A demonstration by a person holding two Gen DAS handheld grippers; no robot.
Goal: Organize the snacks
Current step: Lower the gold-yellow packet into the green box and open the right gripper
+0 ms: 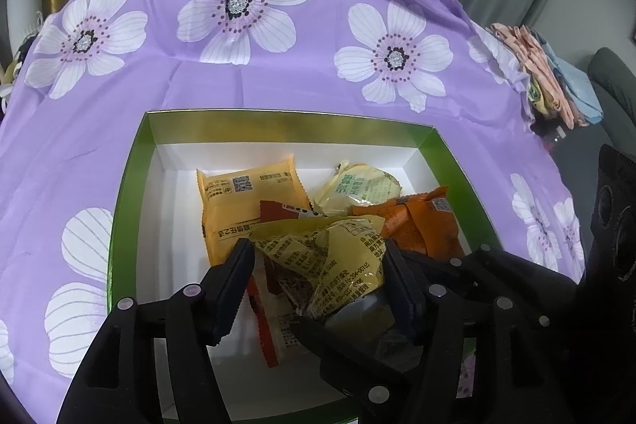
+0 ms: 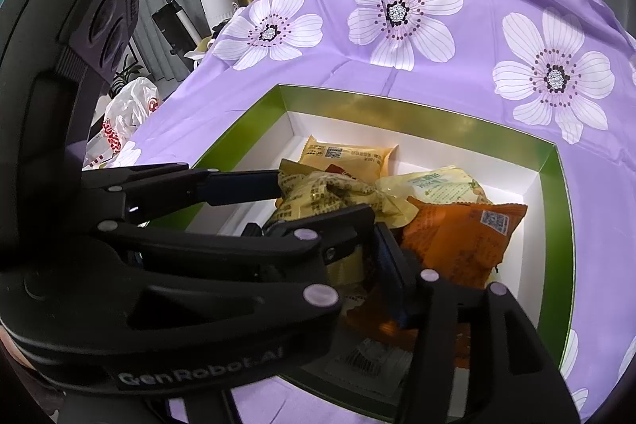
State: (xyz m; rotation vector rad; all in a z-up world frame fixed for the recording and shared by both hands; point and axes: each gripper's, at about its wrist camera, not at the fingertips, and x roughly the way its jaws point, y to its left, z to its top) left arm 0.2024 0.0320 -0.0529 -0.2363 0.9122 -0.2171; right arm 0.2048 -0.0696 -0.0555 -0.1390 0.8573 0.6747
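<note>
Snacks lie heaped in one open box (image 1: 131, 165) with green walls and a white floor, which stands on a purple cloth (image 1: 318, 74) printed with big white flowers. At least five packets can be counted in the box:

- One flat pale-orange packet (image 1: 238, 201) lies toward the far left.
- One pale yellow-green packet (image 1: 361, 185) lies toward the far right.
- One deep orange packet (image 1: 417, 225) lies at the right.
- One red-brown packet (image 1: 278, 211) is partly buried in the middle.
- One crumpled yellow packet (image 1: 330, 257) sits on top of the pile.

More wrappers show under the grippers, too hidden to count.

Both grippers reach down into the near part of the box, side by side and overlapping. The left gripper (image 1: 318, 261) has its two fingers standing apart with the crumpled yellow packet between them. Its pads are at the packet's edges, but whether they press on it cannot be told. Only one finger (image 2: 389, 265) of the right gripper (image 2: 357, 265) shows clearly, just beside the deep orange packet. The other is hidden behind the left gripper, so its state cannot be told.
</note>
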